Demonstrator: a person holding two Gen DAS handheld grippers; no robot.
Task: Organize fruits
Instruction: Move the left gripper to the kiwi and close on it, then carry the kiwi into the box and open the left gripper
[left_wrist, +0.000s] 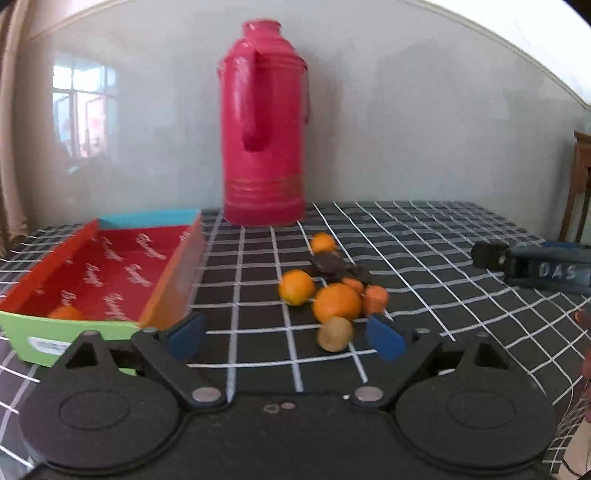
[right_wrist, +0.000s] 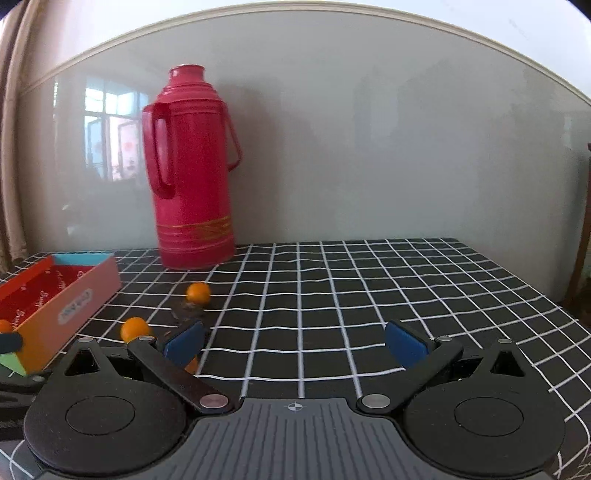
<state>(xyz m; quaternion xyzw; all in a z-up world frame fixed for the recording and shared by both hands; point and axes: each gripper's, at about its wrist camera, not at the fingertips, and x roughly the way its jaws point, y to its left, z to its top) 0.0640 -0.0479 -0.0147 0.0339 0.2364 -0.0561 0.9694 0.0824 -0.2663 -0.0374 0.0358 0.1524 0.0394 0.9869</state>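
Observation:
A cluster of small oranges (left_wrist: 337, 302) lies on the black checked tablecloth with a yellowish-brown round fruit (left_wrist: 335, 334) at its near edge and dark pieces (left_wrist: 332, 266) behind. A colourful box (left_wrist: 99, 266) with a red floor stands at the left and holds one orange (left_wrist: 64, 313). My left gripper (left_wrist: 284, 338) is open and empty, just in front of the cluster. My right gripper (right_wrist: 293, 345) is open and empty over bare cloth; two oranges (right_wrist: 198, 292) (right_wrist: 133, 328) and the box (right_wrist: 70, 295) lie to its left.
A tall red thermos (left_wrist: 264, 125) stands at the back by the wall, also in the right wrist view (right_wrist: 192, 170). The right gripper's body (left_wrist: 532, 264) lies to the right in the left wrist view. The table's edge runs along the right side.

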